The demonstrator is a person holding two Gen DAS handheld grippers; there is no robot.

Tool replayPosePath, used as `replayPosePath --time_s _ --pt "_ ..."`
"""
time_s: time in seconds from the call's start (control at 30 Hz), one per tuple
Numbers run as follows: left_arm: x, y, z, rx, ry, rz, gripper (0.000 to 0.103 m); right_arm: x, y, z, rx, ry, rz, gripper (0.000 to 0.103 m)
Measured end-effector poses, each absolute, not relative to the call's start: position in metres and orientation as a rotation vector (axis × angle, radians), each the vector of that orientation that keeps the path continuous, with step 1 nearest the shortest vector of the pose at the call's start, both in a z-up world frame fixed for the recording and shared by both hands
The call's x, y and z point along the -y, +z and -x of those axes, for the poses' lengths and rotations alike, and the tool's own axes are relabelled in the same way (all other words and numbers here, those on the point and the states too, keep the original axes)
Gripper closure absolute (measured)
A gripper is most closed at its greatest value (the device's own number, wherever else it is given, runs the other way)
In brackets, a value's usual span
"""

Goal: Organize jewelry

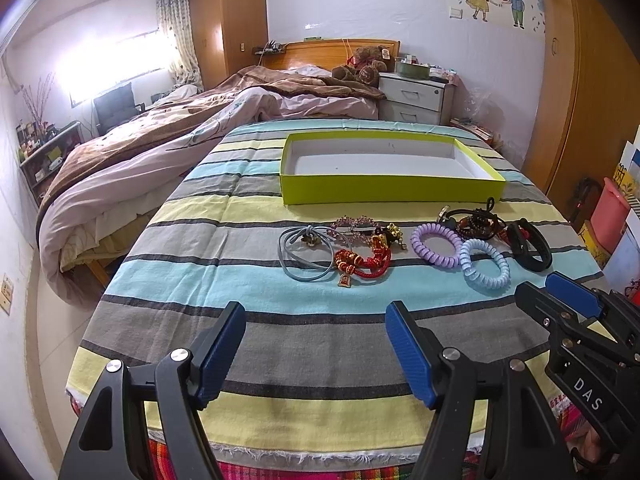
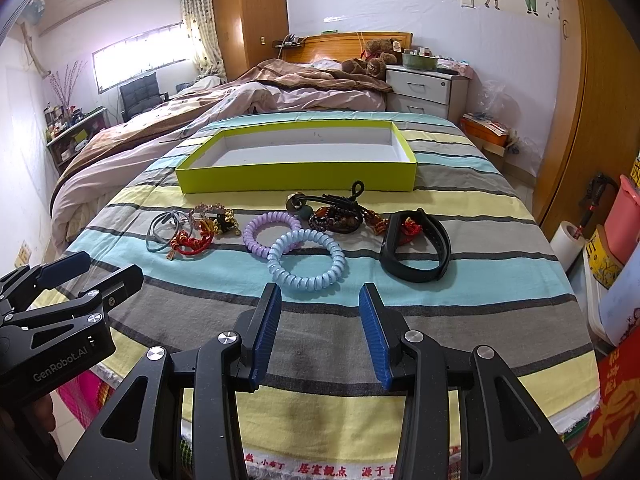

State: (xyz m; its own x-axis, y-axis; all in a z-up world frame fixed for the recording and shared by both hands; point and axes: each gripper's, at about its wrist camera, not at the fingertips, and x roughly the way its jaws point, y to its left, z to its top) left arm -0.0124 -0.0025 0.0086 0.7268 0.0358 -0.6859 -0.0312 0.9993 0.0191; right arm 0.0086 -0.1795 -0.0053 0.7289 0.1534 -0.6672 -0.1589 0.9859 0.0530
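Jewelry lies in a row on the striped cloth: grey hair ties [image 1: 296, 258] [image 2: 162, 234], a red cord bracelet [image 1: 362, 266] [image 2: 192, 245], a purple coil tie [image 1: 419, 240] [image 2: 250, 240], a blue coil tie [image 1: 467, 264] [image 2: 308, 282], dark bead bracelets [image 1: 476, 220] [image 2: 336, 218] and a black wristband [image 1: 532, 262] [image 2: 416, 273]. Behind them sits an empty lime-green box [image 1: 392, 192] [image 2: 296, 179]. My left gripper [image 1: 316, 312] [image 2: 106, 266] hovers open, short of the grey ties. My right gripper [image 2: 320, 292] [image 1: 556, 296] is open just short of the blue coil tie.
The small table [image 1: 180, 360] with the cloth stands at the foot of a bed [image 1: 160, 140]. A white nightstand [image 1: 416, 96] is behind it, wooden wardrobe doors [image 2: 592, 120] run along the right, and boxes and a pink bin [image 2: 624, 216] crowd the floor there.
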Motion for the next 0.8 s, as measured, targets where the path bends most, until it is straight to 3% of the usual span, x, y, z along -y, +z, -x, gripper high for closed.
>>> replayPosePath --time_s 0.8 --pt "0.0026 0.0101 0.0132 -0.754 0.033 -0.006 0.031 0.1793 -0.0044 -0.0085 -0.735 0.176 0.006 0.061"
